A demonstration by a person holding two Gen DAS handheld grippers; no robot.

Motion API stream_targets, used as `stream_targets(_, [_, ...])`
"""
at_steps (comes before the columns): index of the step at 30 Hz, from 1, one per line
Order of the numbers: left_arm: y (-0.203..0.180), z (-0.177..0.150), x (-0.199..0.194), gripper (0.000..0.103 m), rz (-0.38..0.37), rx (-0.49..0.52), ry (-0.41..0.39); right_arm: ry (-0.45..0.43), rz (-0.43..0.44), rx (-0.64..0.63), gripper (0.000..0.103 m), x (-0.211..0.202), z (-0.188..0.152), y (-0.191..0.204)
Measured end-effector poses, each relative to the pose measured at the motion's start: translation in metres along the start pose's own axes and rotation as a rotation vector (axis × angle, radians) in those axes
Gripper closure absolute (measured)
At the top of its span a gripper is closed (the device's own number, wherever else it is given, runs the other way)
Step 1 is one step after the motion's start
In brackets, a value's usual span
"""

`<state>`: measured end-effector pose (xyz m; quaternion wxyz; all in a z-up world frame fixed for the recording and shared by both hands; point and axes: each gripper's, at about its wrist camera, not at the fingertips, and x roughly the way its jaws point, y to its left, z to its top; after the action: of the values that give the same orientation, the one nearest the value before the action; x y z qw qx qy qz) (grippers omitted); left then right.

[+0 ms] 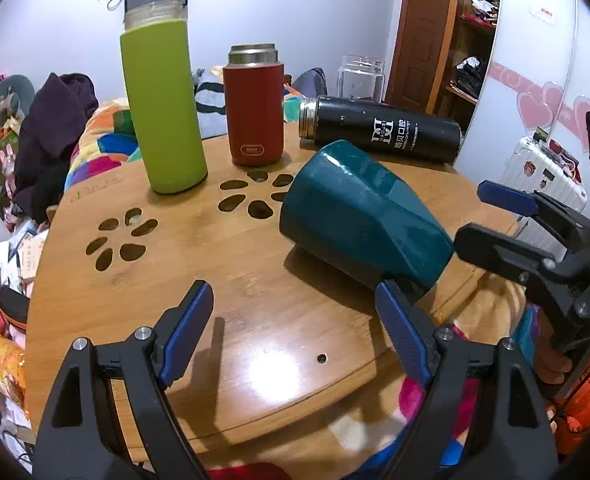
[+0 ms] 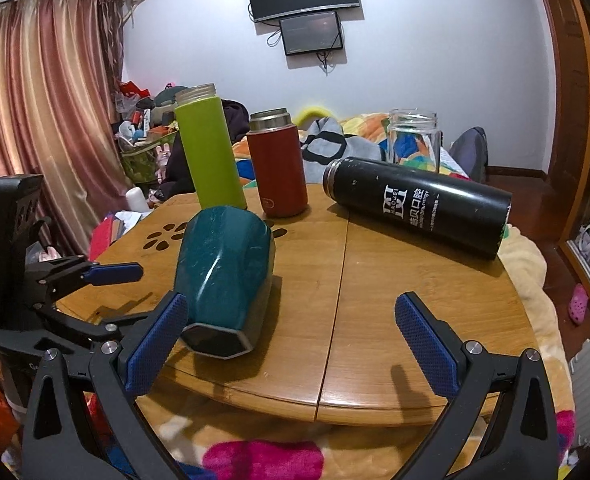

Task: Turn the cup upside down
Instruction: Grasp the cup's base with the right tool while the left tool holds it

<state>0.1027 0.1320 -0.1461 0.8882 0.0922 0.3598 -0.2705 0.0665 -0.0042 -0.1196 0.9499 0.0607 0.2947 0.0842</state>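
— Holding anything?
— No. My left gripper (image 1: 295, 332) gapes wide, empty. The teal cup (image 1: 359, 216) lies on its side on the wooden table (image 1: 223, 280), and my right gripper (image 2: 291, 344) is spread apart too.

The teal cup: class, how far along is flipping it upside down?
Done: nothing shows as finished; the teal cup lies on its side on the wooden table, base toward the cameras. In hand: nothing; the left gripper and right gripper are both open and empty. Left: grasp the cup and stand it mouth down.
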Motion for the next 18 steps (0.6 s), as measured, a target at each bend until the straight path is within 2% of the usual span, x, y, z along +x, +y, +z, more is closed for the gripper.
stream_targets(3, [0.001,0.006,-0.013,0.023,0.021,0.012,-0.053,0.015,0.011,-0.008,0.0,0.005,-0.003,0.002])
stream_targets(8, [0.007,0.024,-0.033,0.049,0.017,0.01,-0.12,0.028,0.054,0.015,0.0,0.013,-0.007,0.003])
stream_targets(14, [-0.008,0.038,-0.03,0.072,-0.011,0.06,-0.142,0.054,0.088,-0.051,0.002,0.021,-0.012,0.021])
stream_targets(17, [-0.017,0.041,-0.023,0.081,-0.029,0.081,-0.143,0.065,0.087,-0.094,0.014,0.025,-0.014,0.032])
stream_targets(18, [-0.02,0.042,-0.02,0.083,-0.036,0.086,-0.141,0.074,0.087,-0.1,0.024,0.028,-0.014,0.034])
